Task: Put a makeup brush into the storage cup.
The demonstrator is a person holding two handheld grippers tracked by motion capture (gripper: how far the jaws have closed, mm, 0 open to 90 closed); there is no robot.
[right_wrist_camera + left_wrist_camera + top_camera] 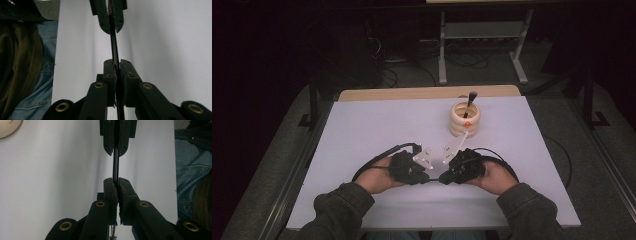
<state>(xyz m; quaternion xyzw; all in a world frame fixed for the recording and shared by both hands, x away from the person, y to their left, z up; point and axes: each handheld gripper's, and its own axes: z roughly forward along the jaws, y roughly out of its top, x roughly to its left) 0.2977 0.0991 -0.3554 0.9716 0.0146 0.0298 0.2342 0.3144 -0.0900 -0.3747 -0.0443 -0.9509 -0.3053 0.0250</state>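
A thin black rod (115,167), with small bristles at its near end in the left gripper view, spans the gap between my two grippers. My left gripper (117,182) is shut on one end. The right gripper (115,152) faces it tip to tip and is shut on the other end. The right gripper view shows the same rod (113,47) running from my right gripper (117,62) up into the left gripper (111,30). From above, the left gripper (428,177) and right gripper (443,177) meet low over the table's near middle, a hand behind each.
A cream ringed holder (464,120) stands at the back right of the white table (362,130) with a dark brush (470,100) upright in it. Cables loop behind both hands. The person's jeans (190,170) are at the table's near edge.
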